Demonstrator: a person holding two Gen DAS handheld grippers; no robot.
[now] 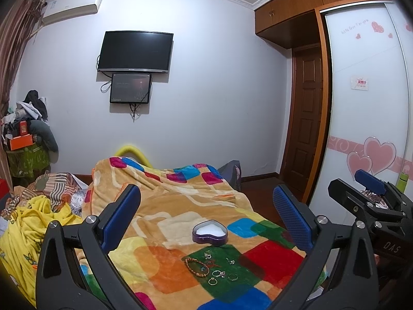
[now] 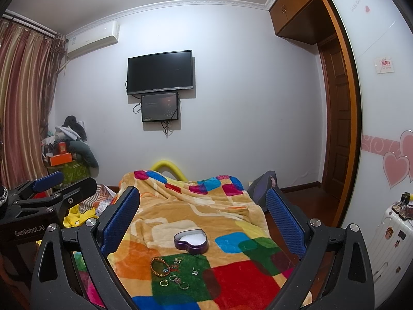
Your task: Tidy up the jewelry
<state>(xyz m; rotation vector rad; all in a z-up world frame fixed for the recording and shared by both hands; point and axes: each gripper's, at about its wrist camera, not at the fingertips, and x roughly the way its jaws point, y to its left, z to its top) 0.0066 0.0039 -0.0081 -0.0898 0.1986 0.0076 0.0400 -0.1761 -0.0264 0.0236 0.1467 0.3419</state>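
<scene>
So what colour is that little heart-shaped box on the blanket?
The heart-shaped box is purple outside with a white lining inside, clearest in the right wrist view.

Left gripper (image 1: 206,217) — jaws spread wide, nothing between the blue pads (image 1: 121,215). Both fingers reach forward and angle outward from the black frame, level with one another.

Right gripper (image 2: 204,217) — jaws likewise spread wide, nothing held, blue pads (image 2: 285,222) facing inward across the gap.

The two units sit side by side, near each other but apart. In the left wrist view the right gripper shows at the right edge; in the right wrist view the left gripper shows at the left edge. Both point the same way, slightly downward. No hands clearly visible.
</scene>
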